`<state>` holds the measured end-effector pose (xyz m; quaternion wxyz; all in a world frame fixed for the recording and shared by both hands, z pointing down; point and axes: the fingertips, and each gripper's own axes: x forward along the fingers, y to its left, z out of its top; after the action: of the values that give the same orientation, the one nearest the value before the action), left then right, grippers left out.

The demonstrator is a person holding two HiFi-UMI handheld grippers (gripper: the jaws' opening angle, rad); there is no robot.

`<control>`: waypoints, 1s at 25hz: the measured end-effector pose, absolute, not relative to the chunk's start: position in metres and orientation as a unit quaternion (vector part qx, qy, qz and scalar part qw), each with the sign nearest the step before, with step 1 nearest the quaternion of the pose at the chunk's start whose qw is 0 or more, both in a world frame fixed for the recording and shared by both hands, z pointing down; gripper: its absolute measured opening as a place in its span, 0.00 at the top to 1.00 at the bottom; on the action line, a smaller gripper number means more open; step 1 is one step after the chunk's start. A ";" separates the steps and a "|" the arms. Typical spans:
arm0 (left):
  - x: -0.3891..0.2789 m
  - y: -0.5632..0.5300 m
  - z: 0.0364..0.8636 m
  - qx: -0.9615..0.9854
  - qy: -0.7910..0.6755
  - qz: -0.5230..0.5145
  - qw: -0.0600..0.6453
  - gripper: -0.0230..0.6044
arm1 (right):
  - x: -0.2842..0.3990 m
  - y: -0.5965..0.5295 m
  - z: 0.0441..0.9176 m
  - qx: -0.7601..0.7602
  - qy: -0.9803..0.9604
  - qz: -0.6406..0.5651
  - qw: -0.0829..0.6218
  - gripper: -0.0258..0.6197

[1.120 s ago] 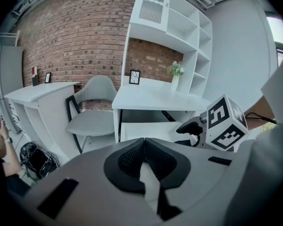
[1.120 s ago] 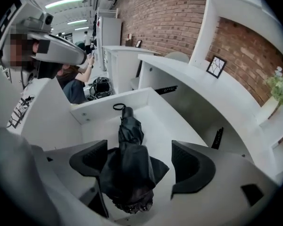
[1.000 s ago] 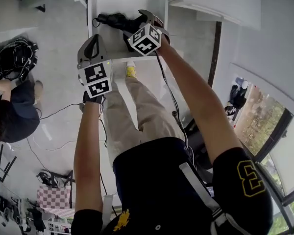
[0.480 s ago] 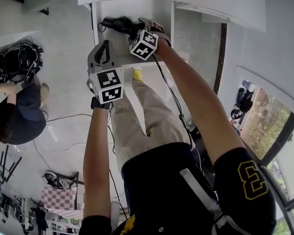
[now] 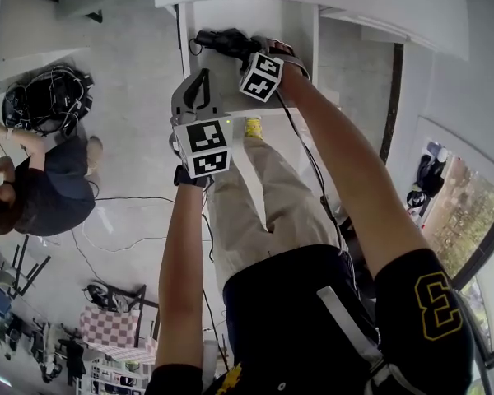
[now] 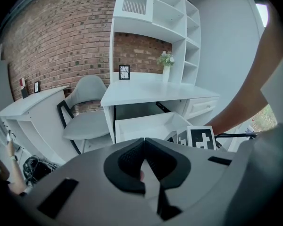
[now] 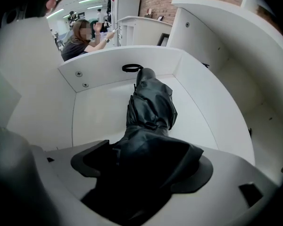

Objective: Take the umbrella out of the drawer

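Right gripper view looks down into a white drawer. The right tongs are wide, with the near end of the black folded umbrella sitting between them. They have just been closing a little on it. The umbrella lies on the drawer floor and stretches away from the tongs. Its small black loop is at the far end, close to the drawer's far wall. Past that wall, far off, sits a person.

The left tongs are pressed together with nothing in them. They are outside the drawer, beside the right tongs. Ahead of them is the white surface above the open drawer. A grey chair stands to their left.
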<state>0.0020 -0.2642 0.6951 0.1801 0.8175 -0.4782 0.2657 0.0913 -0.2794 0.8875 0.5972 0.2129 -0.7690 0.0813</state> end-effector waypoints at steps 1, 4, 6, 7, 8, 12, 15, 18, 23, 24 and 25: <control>0.002 -0.264 0.696 0.817 -0.478 0.267 0.181 0.93 | 0.091 -0.279 0.888 0.212 -0.770 0.086 0.596 0.31; 0.000 -0.266 0.696 0.815 -0.480 0.261 0.194 0.93 | 0.090 -0.279 0.888 0.213 -0.768 0.096 0.597 0.33; -0.002 -0.266 0.696 0.814 -0.480 0.255 0.205 0.93 | 0.090 -0.279 0.888 0.216 -0.766 0.102 0.597 0.34; -0.002 -0.267 0.696 0.814 -0.479 0.253 0.208 0.93 | 0.090 -0.278 0.888 0.218 -0.765 0.104 0.597 0.34; -0.002 -0.267 0.695 0.814 -0.479 0.252 0.208 0.93 | 0.091 -0.278 0.888 0.220 -0.763 0.107 0.598 0.35; -0.001 -0.266 0.694 0.816 -0.481 0.250 0.201 0.93 | 0.092 -0.277 0.889 0.222 -0.760 0.112 0.601 0.35; -0.002 -0.267 0.694 0.816 -0.480 0.247 0.205 0.93 | 0.092 -0.277 0.890 0.219 -0.759 0.116 0.601 0.36; -0.002 -0.268 0.694 0.815 -0.482 0.244 0.210 0.93 | 0.092 -0.277 0.890 0.211 -0.760 0.122 0.602 0.37; -0.003 -0.270 0.693 0.814 -0.485 0.241 0.208 0.93 | 0.088 -0.273 0.890 0.192 -0.768 0.133 0.596 0.45; -0.003 -0.270 0.693 0.815 -0.485 0.240 0.207 0.93 | 0.088 -0.273 0.891 0.191 -0.769 0.135 0.595 0.45; -0.002 -0.270 0.693 0.816 -0.485 0.239 0.208 0.93 | 0.088 -0.273 0.891 0.189 -0.769 0.139 0.595 0.46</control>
<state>-0.0025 -0.2699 0.6933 0.2080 0.8155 -0.4845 0.2386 0.0879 -0.2729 0.8908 0.5950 0.1894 -0.7686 0.1389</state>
